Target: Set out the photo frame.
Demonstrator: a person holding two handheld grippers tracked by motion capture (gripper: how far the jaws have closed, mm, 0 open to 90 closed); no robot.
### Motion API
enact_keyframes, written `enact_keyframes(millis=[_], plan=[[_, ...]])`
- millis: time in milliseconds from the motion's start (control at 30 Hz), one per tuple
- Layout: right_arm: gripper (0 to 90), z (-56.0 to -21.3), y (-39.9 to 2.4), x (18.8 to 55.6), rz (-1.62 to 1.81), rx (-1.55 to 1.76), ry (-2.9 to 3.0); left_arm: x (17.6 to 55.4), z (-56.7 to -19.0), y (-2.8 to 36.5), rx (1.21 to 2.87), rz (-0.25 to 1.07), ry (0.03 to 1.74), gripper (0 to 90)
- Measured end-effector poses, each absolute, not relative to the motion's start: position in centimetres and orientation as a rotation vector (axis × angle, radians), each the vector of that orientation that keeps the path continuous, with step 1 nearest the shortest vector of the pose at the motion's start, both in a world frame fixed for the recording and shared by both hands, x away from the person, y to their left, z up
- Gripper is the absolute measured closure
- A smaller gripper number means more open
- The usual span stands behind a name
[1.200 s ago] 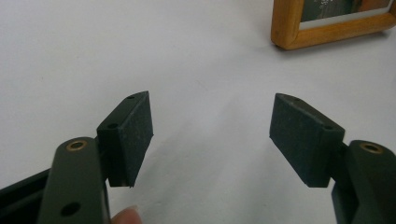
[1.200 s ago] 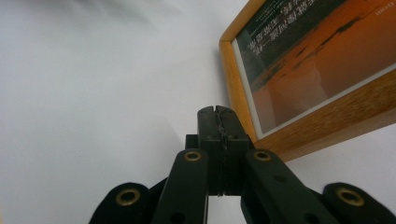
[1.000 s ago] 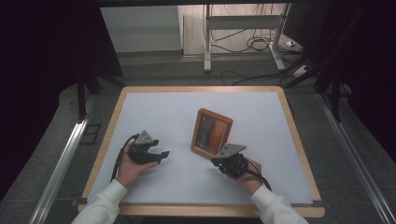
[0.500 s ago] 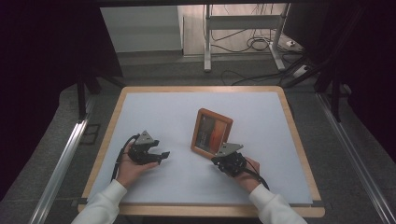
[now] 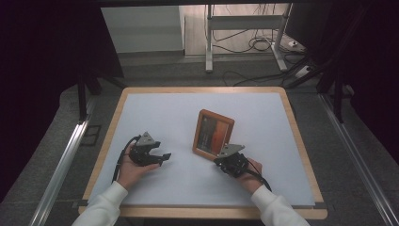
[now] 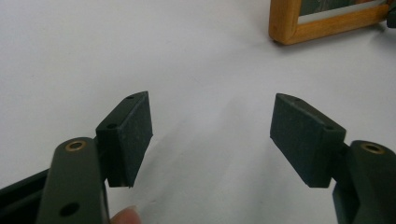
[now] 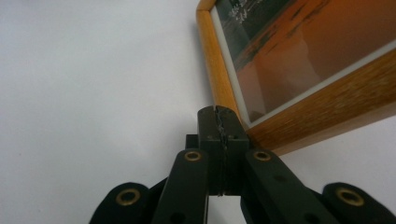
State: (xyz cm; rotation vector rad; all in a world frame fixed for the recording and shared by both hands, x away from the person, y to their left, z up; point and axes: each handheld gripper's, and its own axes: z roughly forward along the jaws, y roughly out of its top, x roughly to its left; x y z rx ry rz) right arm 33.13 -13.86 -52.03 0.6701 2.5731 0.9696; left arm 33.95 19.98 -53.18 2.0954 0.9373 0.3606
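Picture frame (image 5: 213, 134) with a wooden border lies flat on the white table (image 5: 160, 113), right of centre. Right claw (image 5: 225, 160), jaws pressed together with nothing between them, sits at the frame's near edge, tips against the near corner (image 7: 243, 128). Left claw (image 5: 162, 157) rests well to the left, jaws spread wide over bare table.

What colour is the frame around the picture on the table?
Light orange-brown wood; the picture frame shows best in the right gripper view.
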Motion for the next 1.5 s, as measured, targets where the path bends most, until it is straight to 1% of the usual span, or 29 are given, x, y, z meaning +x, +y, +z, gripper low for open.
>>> enact_keyframes(millis=[1500], plan=[[89.7,-51.9,-15.9,34.3,0.969,0.758,2.516,34.0,-53.3,19.9,2.102,0.357,0.936,28.8]])
